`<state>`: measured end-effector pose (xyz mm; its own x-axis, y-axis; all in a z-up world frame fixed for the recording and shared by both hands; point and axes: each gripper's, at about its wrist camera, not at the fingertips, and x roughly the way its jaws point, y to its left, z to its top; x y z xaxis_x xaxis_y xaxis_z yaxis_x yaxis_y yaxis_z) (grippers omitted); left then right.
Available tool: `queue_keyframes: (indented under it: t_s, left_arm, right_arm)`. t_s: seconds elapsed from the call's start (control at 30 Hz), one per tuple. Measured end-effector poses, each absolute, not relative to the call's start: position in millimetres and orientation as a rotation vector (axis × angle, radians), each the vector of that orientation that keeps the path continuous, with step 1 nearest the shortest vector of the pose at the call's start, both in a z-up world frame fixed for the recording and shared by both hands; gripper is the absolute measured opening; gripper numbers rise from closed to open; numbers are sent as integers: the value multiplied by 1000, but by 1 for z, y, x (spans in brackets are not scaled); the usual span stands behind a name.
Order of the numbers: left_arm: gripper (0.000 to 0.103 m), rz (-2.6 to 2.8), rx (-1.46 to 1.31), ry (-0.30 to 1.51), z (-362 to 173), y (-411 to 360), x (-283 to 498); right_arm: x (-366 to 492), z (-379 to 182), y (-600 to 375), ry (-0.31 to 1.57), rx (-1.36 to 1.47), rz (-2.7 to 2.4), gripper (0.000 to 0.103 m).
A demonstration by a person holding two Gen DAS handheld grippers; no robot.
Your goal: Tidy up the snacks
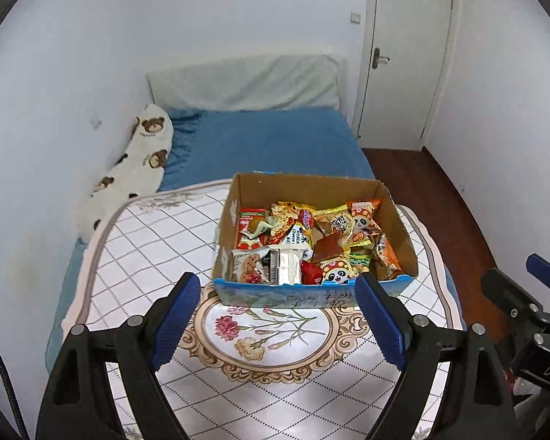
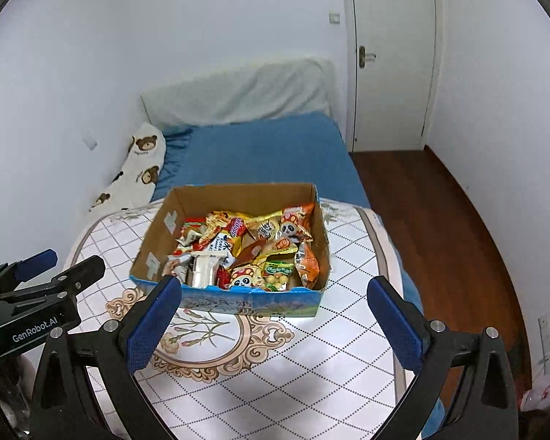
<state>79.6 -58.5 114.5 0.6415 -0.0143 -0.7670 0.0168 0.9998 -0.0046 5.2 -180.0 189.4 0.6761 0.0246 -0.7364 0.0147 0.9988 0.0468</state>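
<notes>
An open cardboard box with a blue printed front stands on a round table with a white patterned cloth. It is filled with several mixed snack packets. My left gripper is open and empty, just in front of the box's near edge. The box shows in the right wrist view with the snacks inside. My right gripper is open and empty, in front of the box. The left gripper body shows at left in the right wrist view.
A bed with a blue sheet lies behind the table, with a bear-print pillow against the left wall. A white door and wooden floor are at the right.
</notes>
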Motion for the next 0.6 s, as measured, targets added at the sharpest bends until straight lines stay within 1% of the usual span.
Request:
queue_keyframes:
  t_s: [0.23,0.43,0.47,0.5,0.53,0.6]
  left_arm:
    - [86,-12,28,825,137,-57,43]
    - [87,-6,15,785,153,-53,21]
    - [88,-3,12,780,154,-53,19]
    - [96,-1,9,774,155,-52,17]
    - [100,2,6,769,156,-52,17]
    - [102,4,-1,759,156,-51,16]
  right_arm:
    - [-41,226,-171,750,27,18,103]
    - [-64,243,-168,721,32,32,103]
    - [-68,244,-168,717,34,36,103]
    - [-71,246,-168,715,33,36,103]
    - [-72,247,-167,712,32,36,103]
    - [-73,247,-167,711,31,36,103]
